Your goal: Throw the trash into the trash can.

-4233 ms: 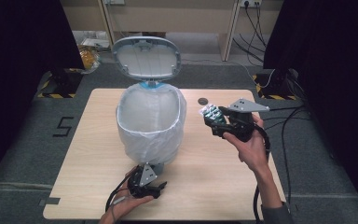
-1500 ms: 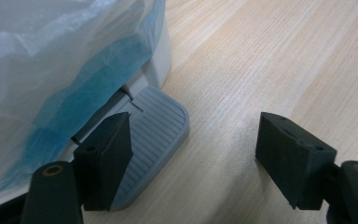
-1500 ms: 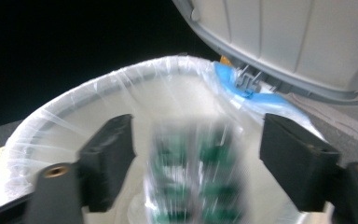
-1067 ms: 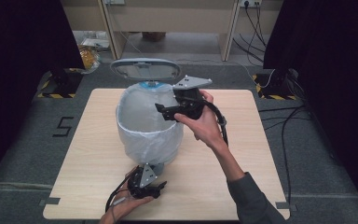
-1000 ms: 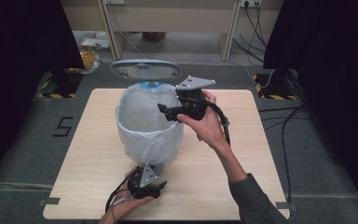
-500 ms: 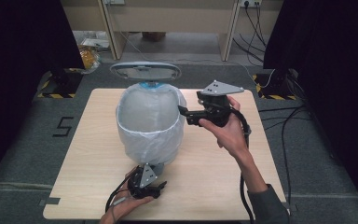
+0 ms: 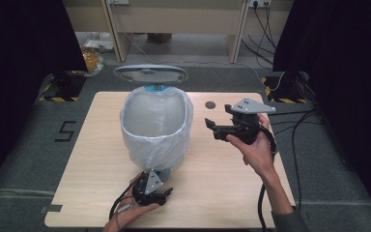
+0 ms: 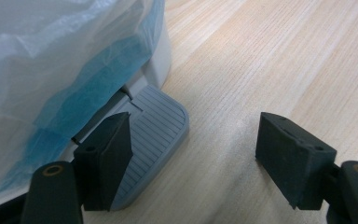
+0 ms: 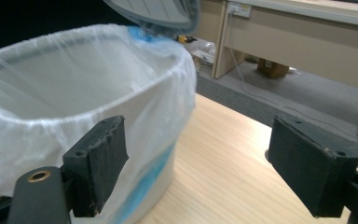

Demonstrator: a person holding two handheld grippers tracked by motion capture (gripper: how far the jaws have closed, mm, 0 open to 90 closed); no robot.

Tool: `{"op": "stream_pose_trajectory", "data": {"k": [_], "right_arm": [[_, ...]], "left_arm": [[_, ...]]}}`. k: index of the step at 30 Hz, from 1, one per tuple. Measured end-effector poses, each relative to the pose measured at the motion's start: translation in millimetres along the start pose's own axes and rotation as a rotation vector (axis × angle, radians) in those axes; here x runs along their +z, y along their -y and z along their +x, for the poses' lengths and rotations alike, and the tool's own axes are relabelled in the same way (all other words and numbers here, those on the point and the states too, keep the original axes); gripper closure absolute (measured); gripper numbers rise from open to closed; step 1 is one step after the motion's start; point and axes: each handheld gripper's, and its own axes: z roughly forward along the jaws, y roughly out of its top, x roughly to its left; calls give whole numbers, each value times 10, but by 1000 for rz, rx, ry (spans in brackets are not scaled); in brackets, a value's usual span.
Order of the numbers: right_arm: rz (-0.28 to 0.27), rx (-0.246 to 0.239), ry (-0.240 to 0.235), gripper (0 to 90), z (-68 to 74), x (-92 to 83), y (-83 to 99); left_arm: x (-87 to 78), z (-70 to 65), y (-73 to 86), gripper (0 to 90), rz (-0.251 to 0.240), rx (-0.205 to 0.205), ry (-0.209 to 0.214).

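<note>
My left gripper (image 7: 162, 197) presses one jaw on the pedal bin's (image 7: 157, 128) grey foot pedal (image 8: 156, 128), jaws wide apart and gripping nothing, so the lid (image 7: 150, 74) stands up; the bin sits mid-desk (image 7: 222, 193), bag-lined; my right gripper (image 7: 209, 123) hovers beside its rim, jaws just been opening, empty.

even overhead light, dark margins — soft blur, close-ups slightly hazy.
</note>
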Motion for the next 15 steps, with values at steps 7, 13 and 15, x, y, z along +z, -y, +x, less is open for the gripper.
{"op": "stream_pose_trajectory", "data": {"k": [7,13,15], "right_arm": [[-4,23,22,197,-78,-104,147],[3,29,45,197,-132,-187,342],[7,34,51,197,-143,-208,424]], "left_arm": [[0,0,0,262,1,1,0],[-2,2,-1,262,2,1,3],[0,1,1,262,-1,0,1]]}}
